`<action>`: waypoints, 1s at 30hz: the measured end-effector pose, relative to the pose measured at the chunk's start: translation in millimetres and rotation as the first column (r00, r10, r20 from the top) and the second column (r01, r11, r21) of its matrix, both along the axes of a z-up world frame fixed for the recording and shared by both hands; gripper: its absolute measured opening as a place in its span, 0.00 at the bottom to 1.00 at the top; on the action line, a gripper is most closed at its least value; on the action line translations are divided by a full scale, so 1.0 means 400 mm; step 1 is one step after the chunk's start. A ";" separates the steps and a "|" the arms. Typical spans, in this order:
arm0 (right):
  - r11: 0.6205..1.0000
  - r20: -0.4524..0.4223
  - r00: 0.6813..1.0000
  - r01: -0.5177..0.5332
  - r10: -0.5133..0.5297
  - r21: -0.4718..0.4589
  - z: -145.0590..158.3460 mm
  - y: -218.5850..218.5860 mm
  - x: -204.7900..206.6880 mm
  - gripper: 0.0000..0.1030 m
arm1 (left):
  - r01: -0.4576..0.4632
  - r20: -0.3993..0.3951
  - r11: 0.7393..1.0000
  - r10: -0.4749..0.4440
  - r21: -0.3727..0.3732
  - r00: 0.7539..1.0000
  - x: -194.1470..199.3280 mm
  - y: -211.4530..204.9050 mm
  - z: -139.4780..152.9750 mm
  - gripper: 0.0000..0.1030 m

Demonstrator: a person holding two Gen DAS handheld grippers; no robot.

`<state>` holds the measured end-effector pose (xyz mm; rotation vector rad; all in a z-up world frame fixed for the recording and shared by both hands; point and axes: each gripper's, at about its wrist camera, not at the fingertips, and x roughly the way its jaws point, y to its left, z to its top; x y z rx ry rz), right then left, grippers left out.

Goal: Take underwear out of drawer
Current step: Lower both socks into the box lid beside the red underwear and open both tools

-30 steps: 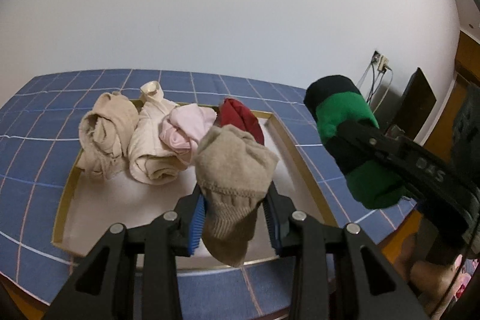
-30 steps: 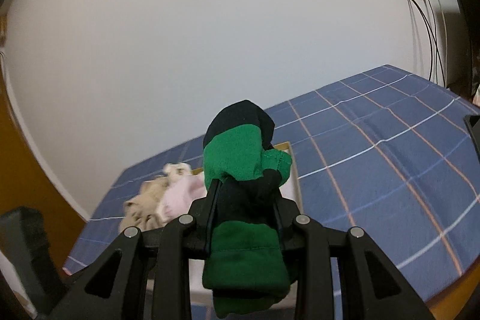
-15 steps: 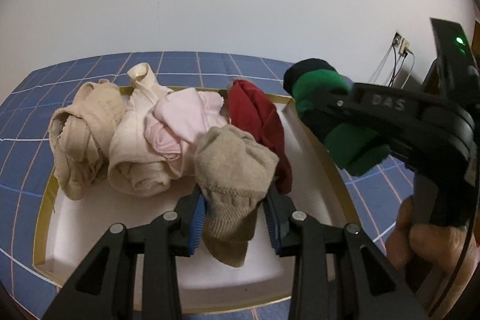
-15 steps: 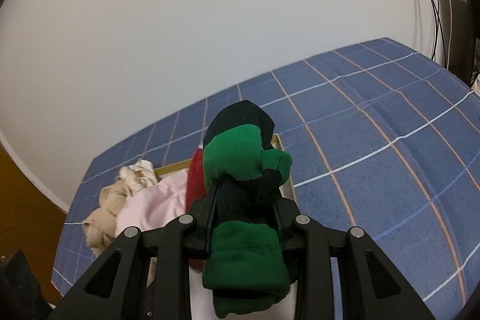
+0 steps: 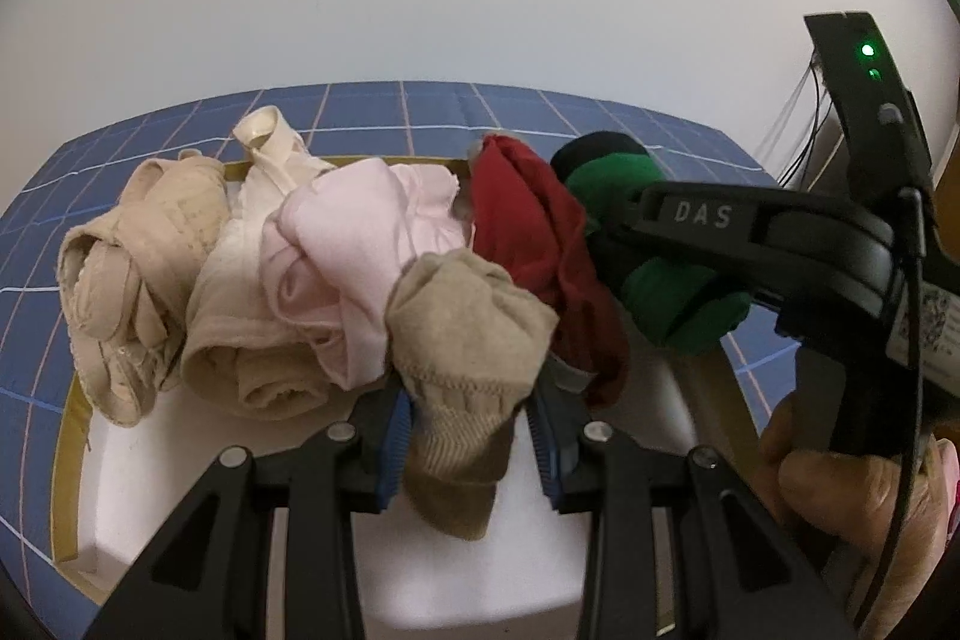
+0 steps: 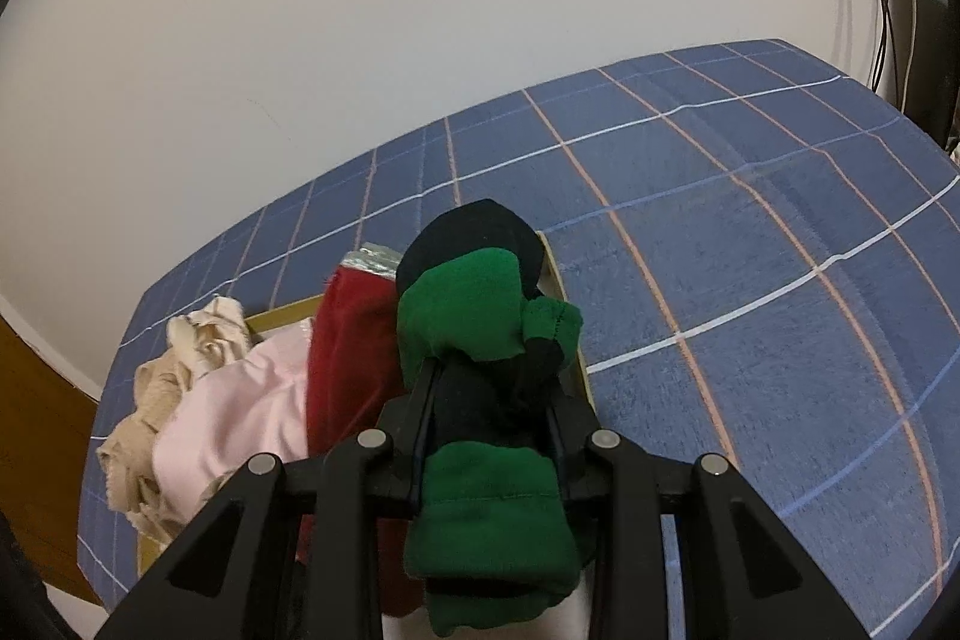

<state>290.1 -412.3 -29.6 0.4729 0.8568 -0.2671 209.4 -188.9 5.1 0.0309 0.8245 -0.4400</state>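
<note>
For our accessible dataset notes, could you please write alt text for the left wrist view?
The left gripper holds a rolled beige garment over a white drawer containing beige, cream, pink and red garments. At right, the right gripper holds a green and black garment above the drawer. The drawer sits on a blue checked cloth before a pale wall.

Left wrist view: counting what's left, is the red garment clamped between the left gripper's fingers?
No, the left gripper clamps a beige sock; the red garment lies behind it.
</note>
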 end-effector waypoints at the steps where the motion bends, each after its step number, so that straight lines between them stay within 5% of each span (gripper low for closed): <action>1: 1.000 -0.004 1.000 0.000 0.000 0.001 -0.006 0.000 0.005 0.31 | -0.002 -0.002 1.000 0.002 0.002 1.000 0.004 -0.001 -0.004 0.33; 14: 1.000 -0.046 0.999 -0.029 0.029 0.001 -0.031 0.004 0.041 0.32 | -0.023 0.030 0.997 0.021 0.073 0.999 0.021 -0.045 -0.040 0.34; 17: 0.999 -0.043 0.999 -0.031 0.032 0.008 -0.031 0.002 0.043 0.35 | -0.041 0.023 0.997 0.040 0.066 0.999 0.021 -0.040 -0.039 0.41; 22: 0.997 -0.006 0.997 -0.072 0.072 0.031 -0.025 0.008 0.041 0.53 | -0.062 -0.035 0.992 0.066 0.112 0.997 0.041 -0.056 -0.048 0.73; 27: 0.996 0.113 0.993 -0.047 0.038 0.081 0.004 -0.012 -0.004 0.70 | -0.082 -0.092 0.995 0.086 0.049 0.992 0.055 -0.040 -0.061 0.81; 30: 0.994 0.137 0.990 -0.048 0.034 0.098 0.015 -0.014 -0.028 0.71 | -0.091 -0.107 0.996 0.093 0.023 0.990 0.055 -0.028 -0.062 0.87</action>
